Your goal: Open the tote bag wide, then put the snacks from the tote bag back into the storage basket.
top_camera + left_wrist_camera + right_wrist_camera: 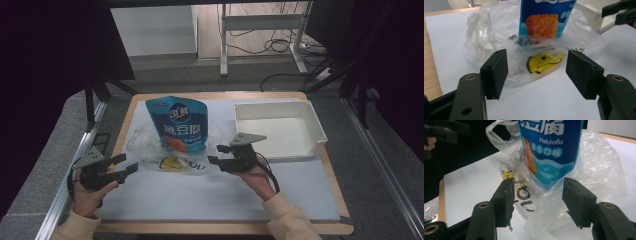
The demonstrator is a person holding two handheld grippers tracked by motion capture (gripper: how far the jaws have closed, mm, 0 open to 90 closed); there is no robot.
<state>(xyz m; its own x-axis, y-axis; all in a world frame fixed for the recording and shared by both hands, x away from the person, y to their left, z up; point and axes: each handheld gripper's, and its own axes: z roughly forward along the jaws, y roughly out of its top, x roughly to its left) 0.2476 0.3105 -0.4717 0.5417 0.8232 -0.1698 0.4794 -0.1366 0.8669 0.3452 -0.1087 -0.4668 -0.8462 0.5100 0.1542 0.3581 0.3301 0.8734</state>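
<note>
A blue fish tofu pouch (pixel 178 124) stands upright in a crumpled clear plastic bag (pixel 145 145) at the table's middle left, left of a white tray (pixel 278 128). The left gripper (pixel 125 167) and right gripper (pixel 214 154) flank the bag, jaws wide and holding nothing.

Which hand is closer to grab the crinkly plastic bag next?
Probably the right gripper: its open jaws sit at the clear plastic bag around the blue snack pouch. The left gripper is farther off.
</note>
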